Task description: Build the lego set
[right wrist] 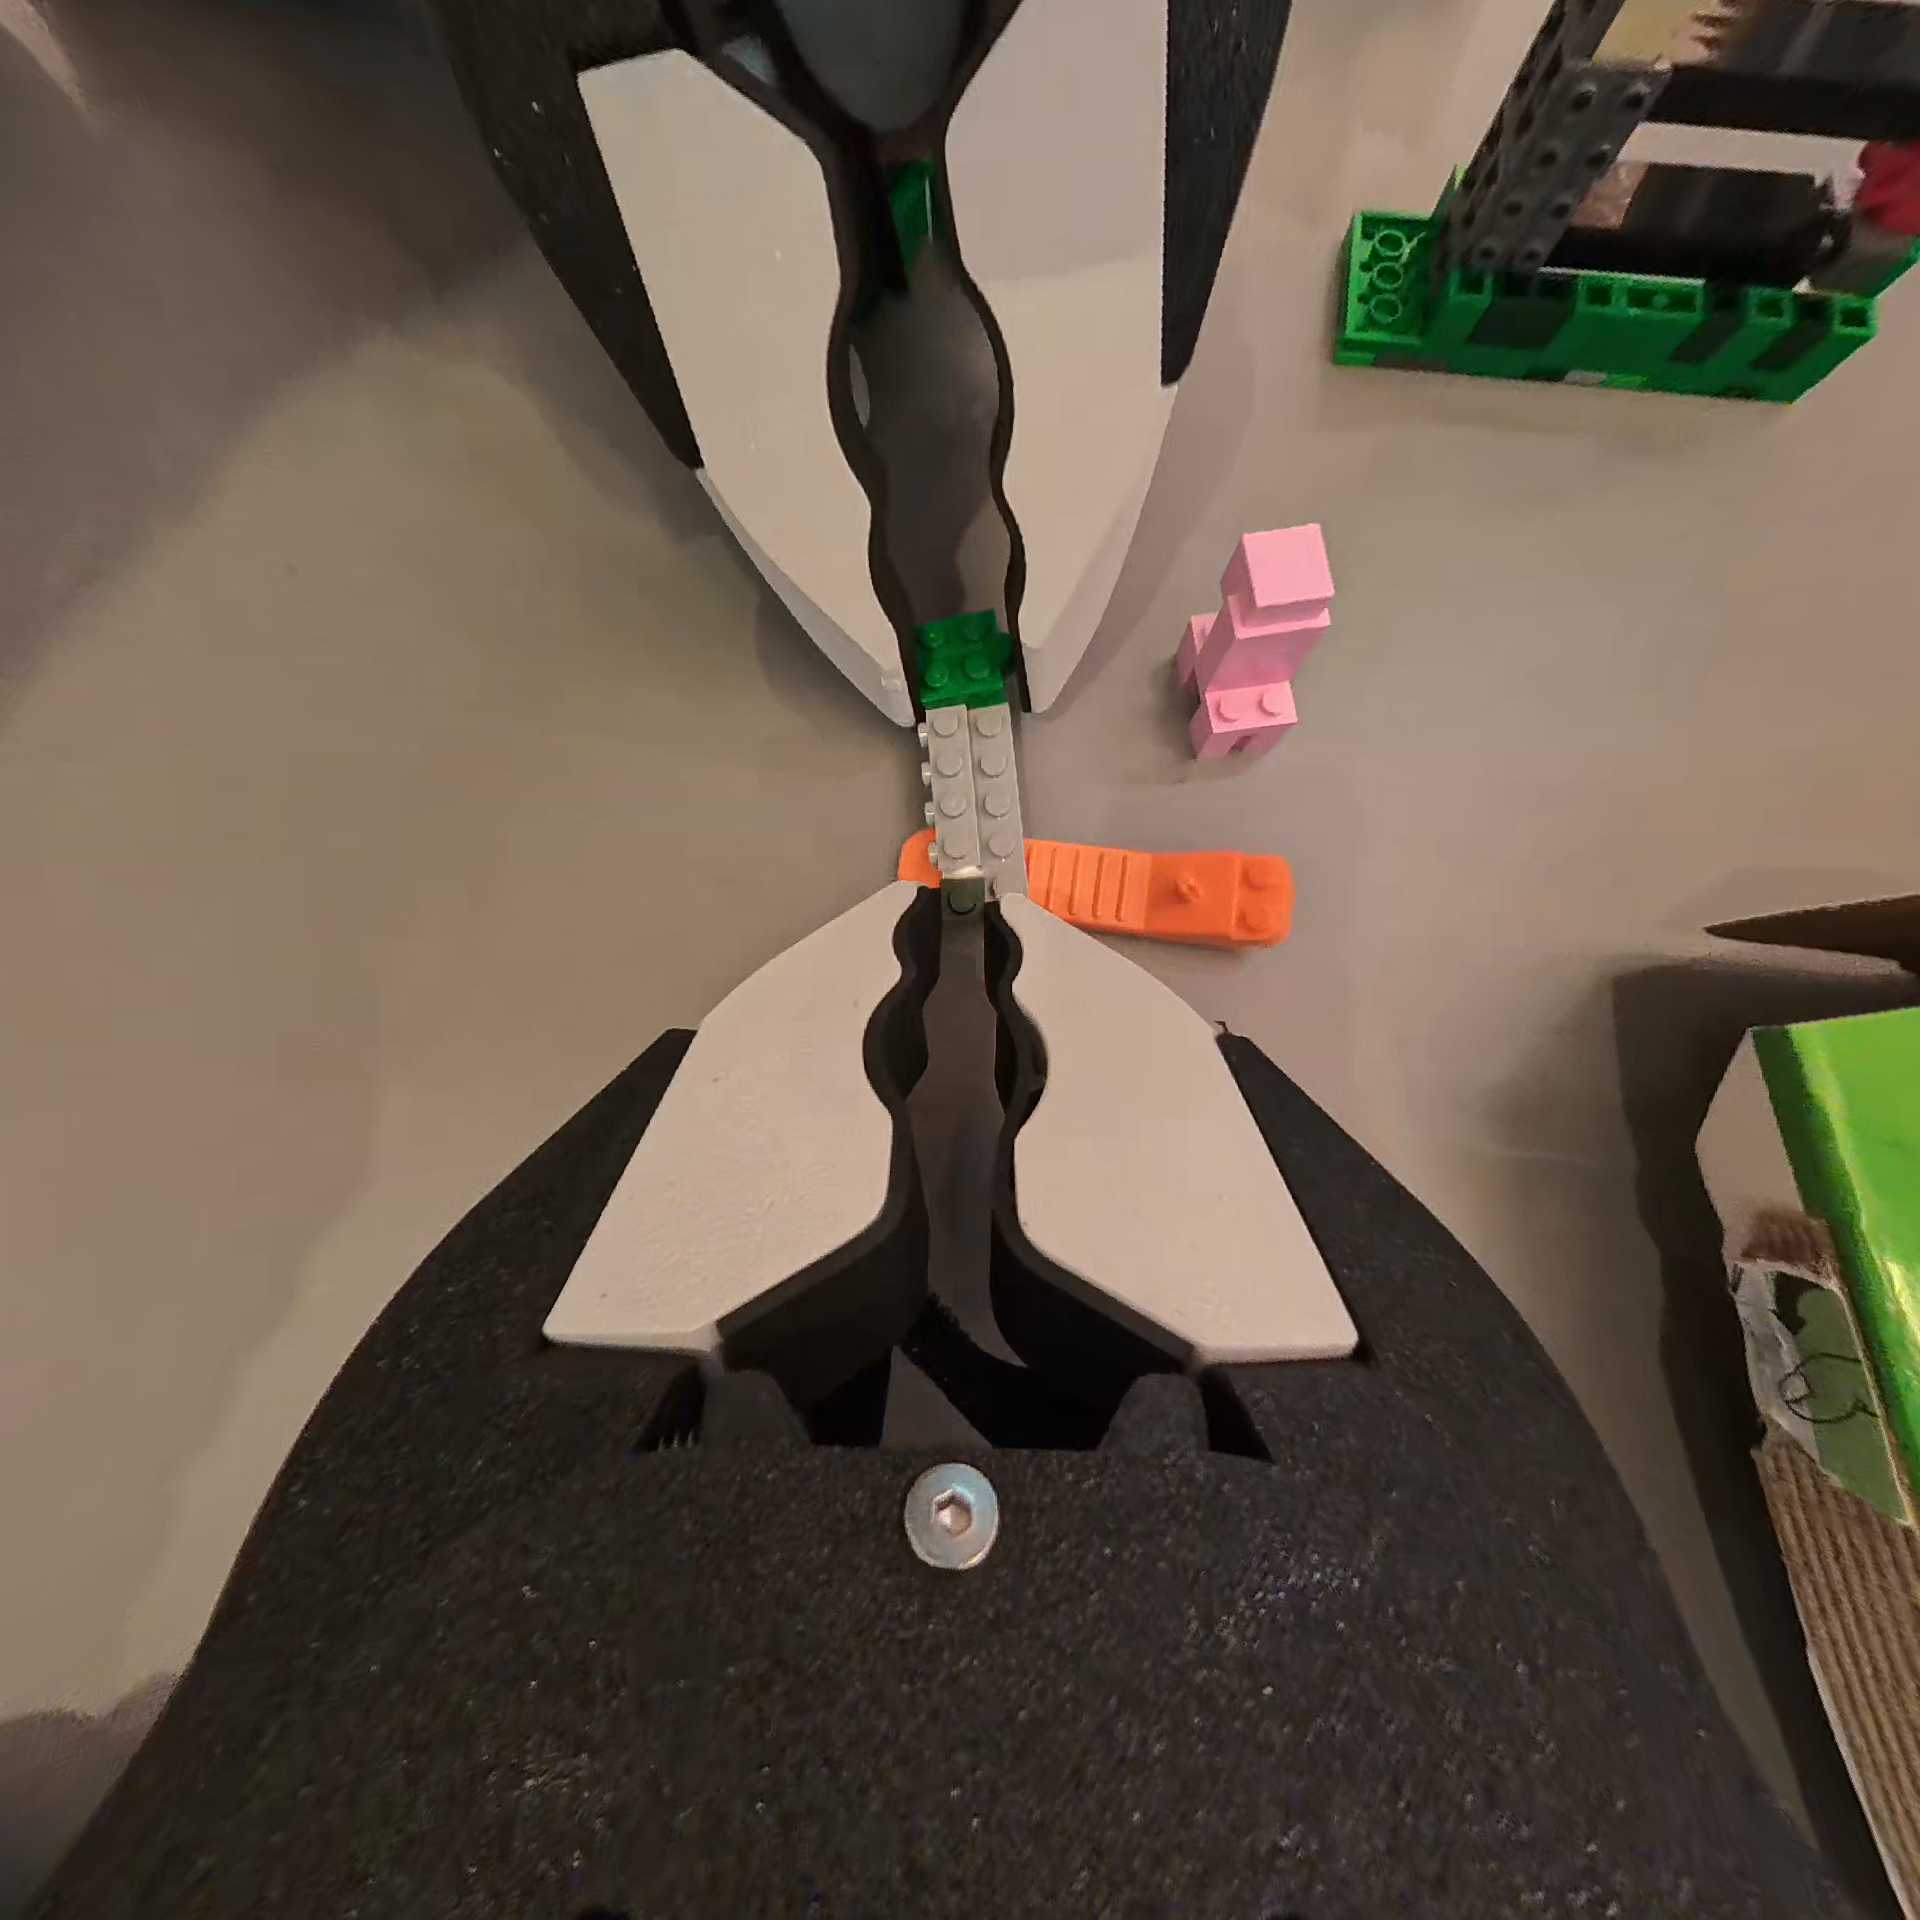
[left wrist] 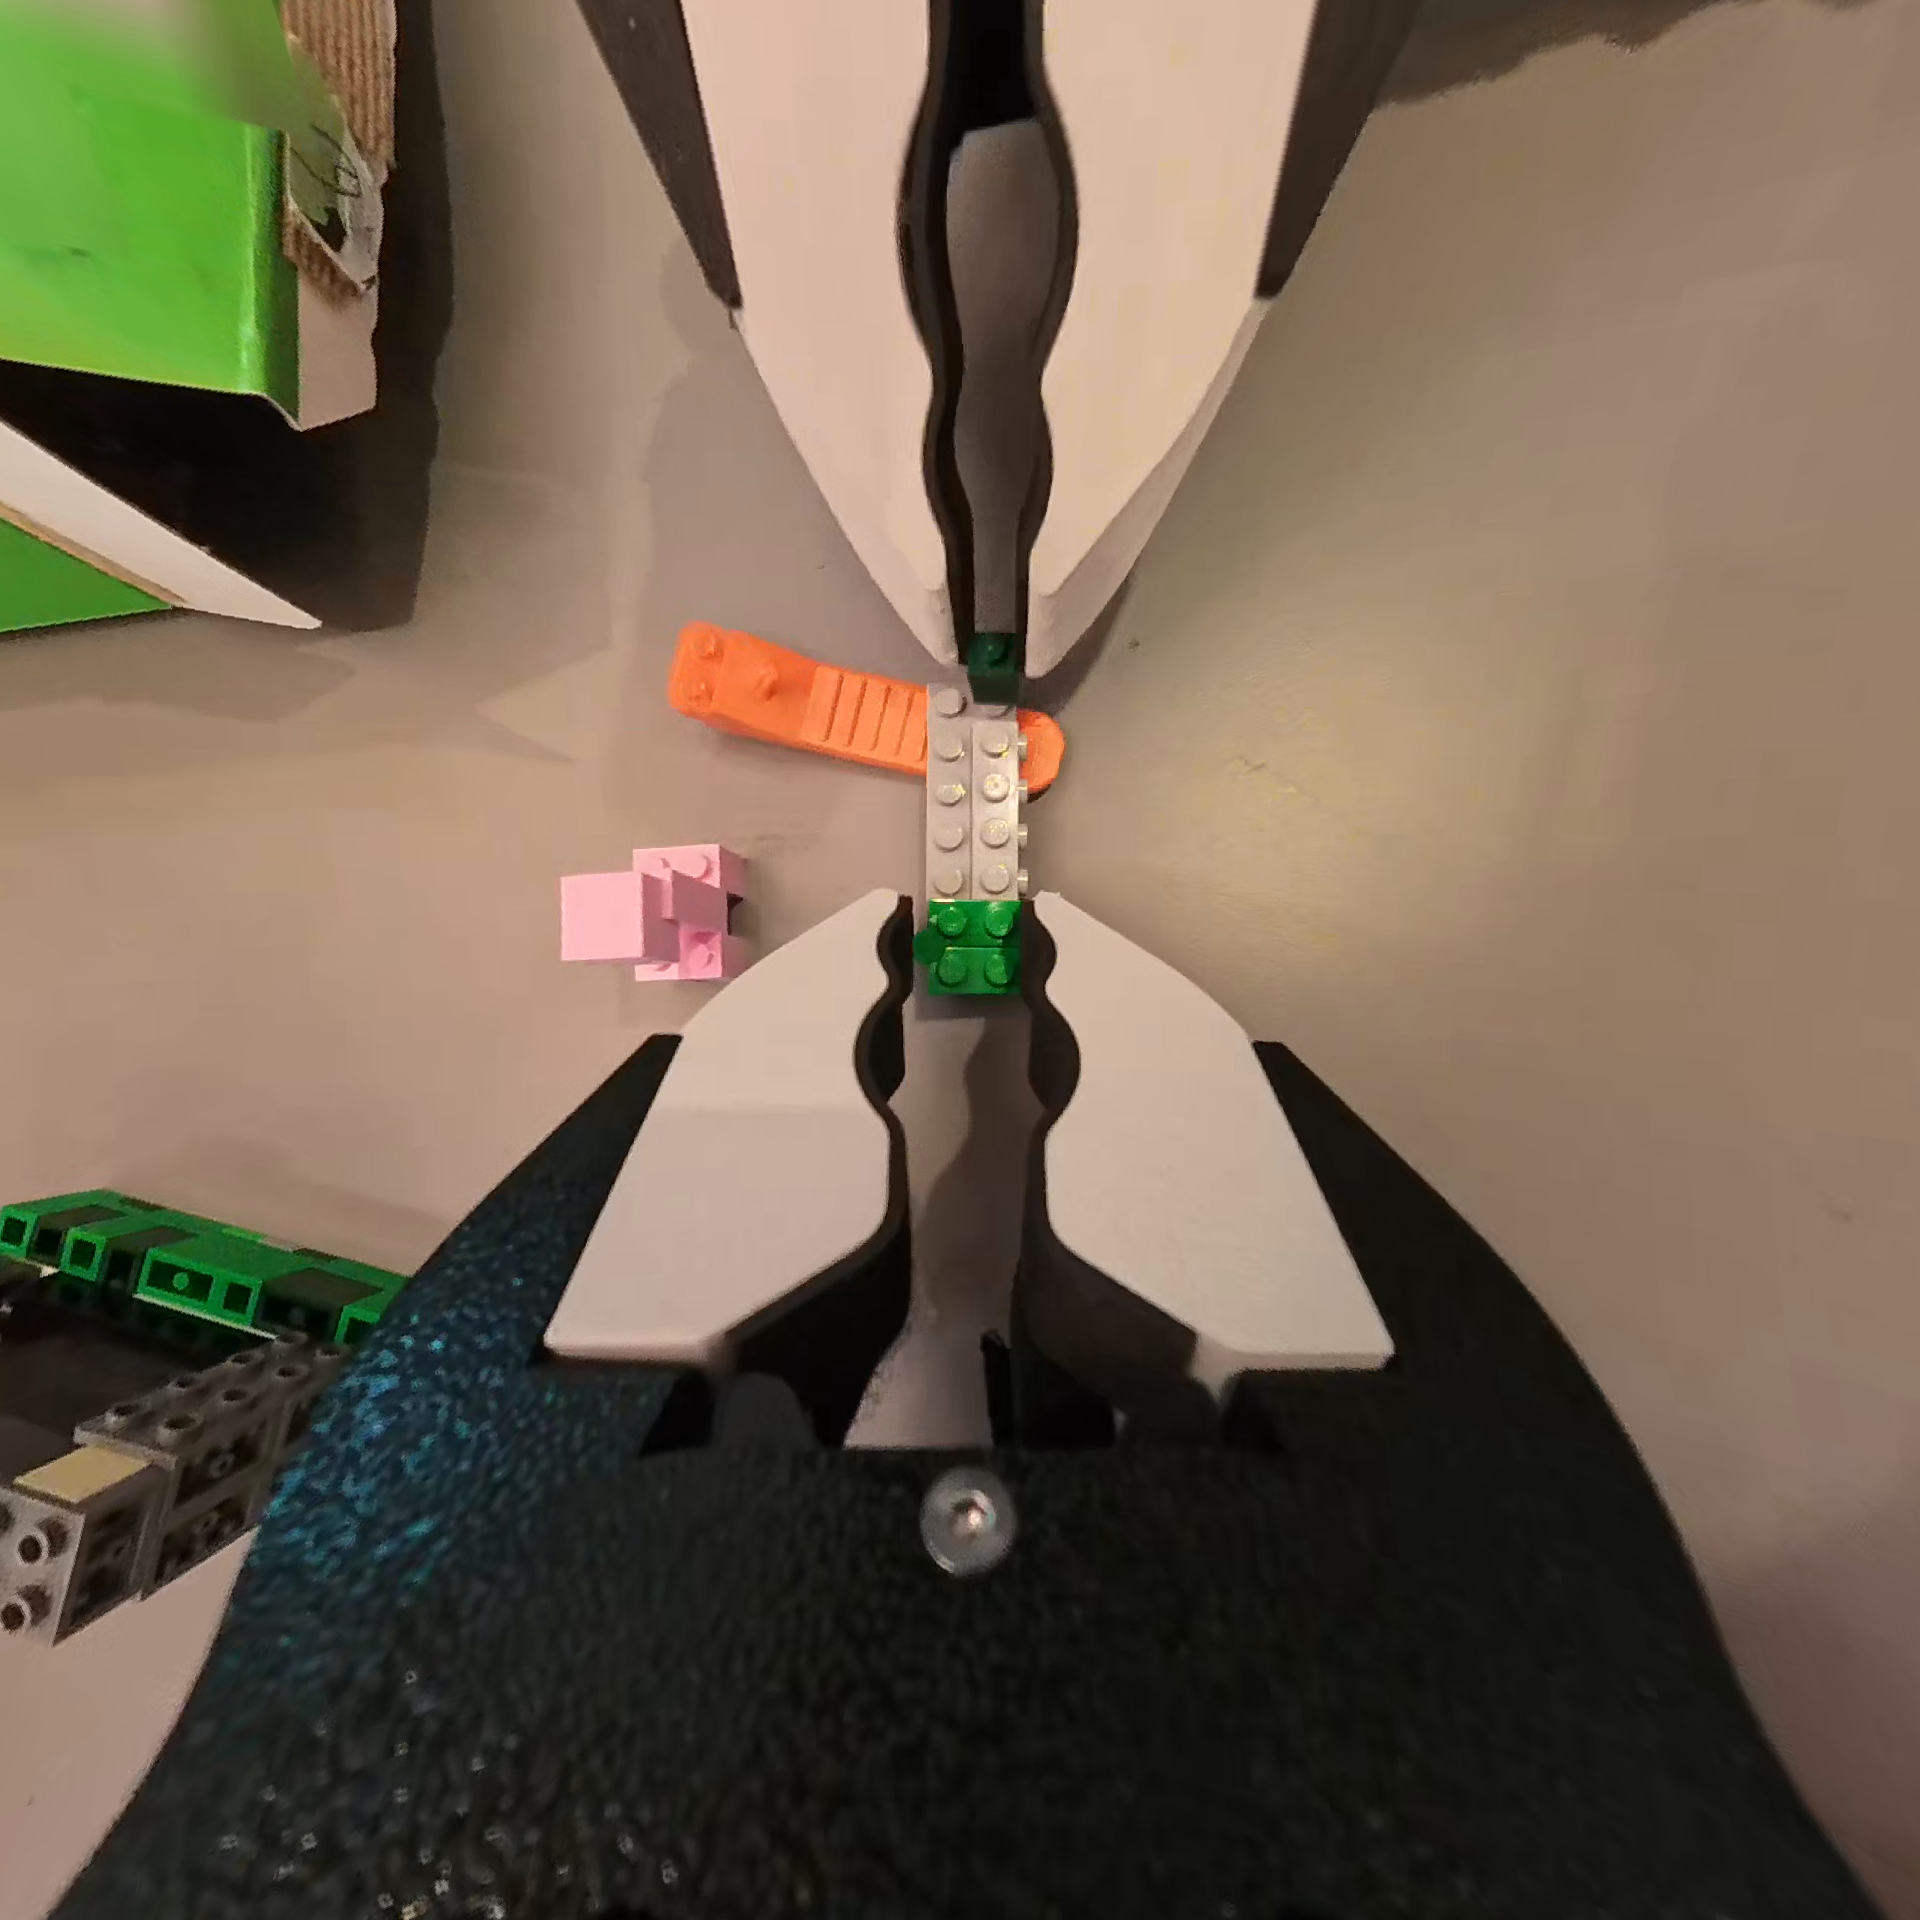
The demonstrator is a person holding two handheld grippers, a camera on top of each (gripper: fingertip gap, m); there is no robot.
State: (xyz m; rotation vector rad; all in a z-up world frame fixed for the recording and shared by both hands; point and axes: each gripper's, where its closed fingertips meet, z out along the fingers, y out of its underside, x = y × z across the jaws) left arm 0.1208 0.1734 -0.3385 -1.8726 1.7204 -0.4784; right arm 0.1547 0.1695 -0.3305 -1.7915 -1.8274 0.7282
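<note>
Your left gripper [left wrist: 971,940] pinches the green plates [left wrist: 971,951] at one end of the grey studded strip [left wrist: 975,800], steadying it above the table [left wrist: 1455,727]; your right gripper [right wrist: 964,902] pinches a small dark green piece [left wrist: 994,665] at the strip's other end, probably to seat it; the orange brick separator [left wrist: 790,701] lies underneath, the pink pig figure [left wrist: 655,914] beside it; no writing is legible.

Grey block build [left wrist: 125,1455] and green box [left wrist: 135,260] run off-frame.

left tool [left wrist: 971,940] closed, right tool [right wrist: 961,904] closed, tip to tip
</note>
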